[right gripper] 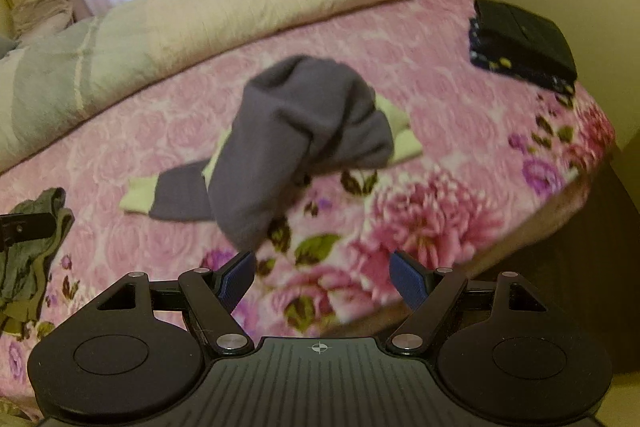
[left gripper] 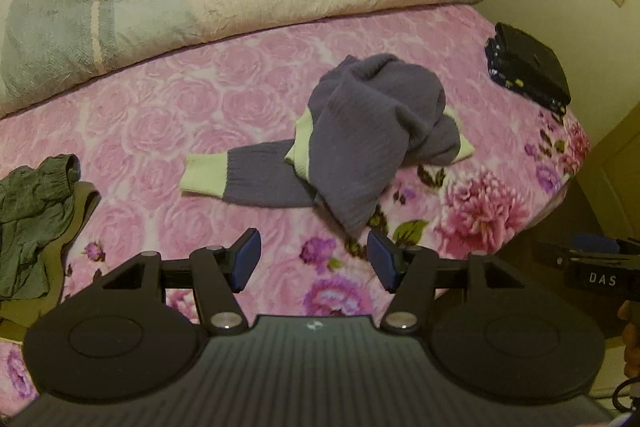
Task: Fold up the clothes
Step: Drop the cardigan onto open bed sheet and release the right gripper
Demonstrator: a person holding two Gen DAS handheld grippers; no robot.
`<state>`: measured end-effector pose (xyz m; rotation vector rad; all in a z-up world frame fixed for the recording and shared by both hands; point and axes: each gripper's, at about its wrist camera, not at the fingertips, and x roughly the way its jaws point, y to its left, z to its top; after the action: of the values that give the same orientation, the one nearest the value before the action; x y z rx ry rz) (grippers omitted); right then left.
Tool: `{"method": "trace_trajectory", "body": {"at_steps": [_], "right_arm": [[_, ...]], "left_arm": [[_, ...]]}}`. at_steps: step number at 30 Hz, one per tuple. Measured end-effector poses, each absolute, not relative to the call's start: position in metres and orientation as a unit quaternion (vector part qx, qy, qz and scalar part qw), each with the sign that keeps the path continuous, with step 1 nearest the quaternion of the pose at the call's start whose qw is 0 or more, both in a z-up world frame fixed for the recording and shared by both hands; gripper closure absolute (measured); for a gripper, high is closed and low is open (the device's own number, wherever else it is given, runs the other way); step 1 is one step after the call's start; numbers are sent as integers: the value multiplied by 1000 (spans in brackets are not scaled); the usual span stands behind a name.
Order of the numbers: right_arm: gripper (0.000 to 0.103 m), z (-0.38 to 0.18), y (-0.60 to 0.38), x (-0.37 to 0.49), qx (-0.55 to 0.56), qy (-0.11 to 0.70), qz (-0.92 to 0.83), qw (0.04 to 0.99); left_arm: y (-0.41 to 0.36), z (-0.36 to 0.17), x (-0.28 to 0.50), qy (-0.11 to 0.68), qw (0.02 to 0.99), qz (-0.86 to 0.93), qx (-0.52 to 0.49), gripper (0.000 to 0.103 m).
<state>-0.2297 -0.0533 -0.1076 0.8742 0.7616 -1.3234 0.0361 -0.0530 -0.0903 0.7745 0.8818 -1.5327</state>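
Left gripper (left gripper: 314, 259) hangs low over the bed, jaws wide apart and holding nothing; right gripper (right gripper: 322, 277) the same. Ahead at twelve o'clock, the purple sweater (left gripper: 368, 131) sits in a rumpled heap on the pink floral blanket (left gripper: 160, 115), one pale-green cuff (left gripper: 202, 173) trailing toward nine o'clock. Best approach, I'd say: pinch a single layer at hem or shoulders and spread it flat before any crease.

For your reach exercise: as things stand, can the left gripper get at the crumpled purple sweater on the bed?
Probably yes: the left gripper is open, the purple sweater lies just ahead, and only bare bedspread lies between.
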Motion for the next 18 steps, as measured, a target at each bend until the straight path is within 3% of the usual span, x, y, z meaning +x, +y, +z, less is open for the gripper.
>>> {"method": "trace_trajectory", "body": {"at_steps": [18], "right_arm": [[26, -106, -36, -218, 355, 365, -570, 645]], "left_arm": [[-45, -95, 31, 377, 581, -641, 331, 48]]}}
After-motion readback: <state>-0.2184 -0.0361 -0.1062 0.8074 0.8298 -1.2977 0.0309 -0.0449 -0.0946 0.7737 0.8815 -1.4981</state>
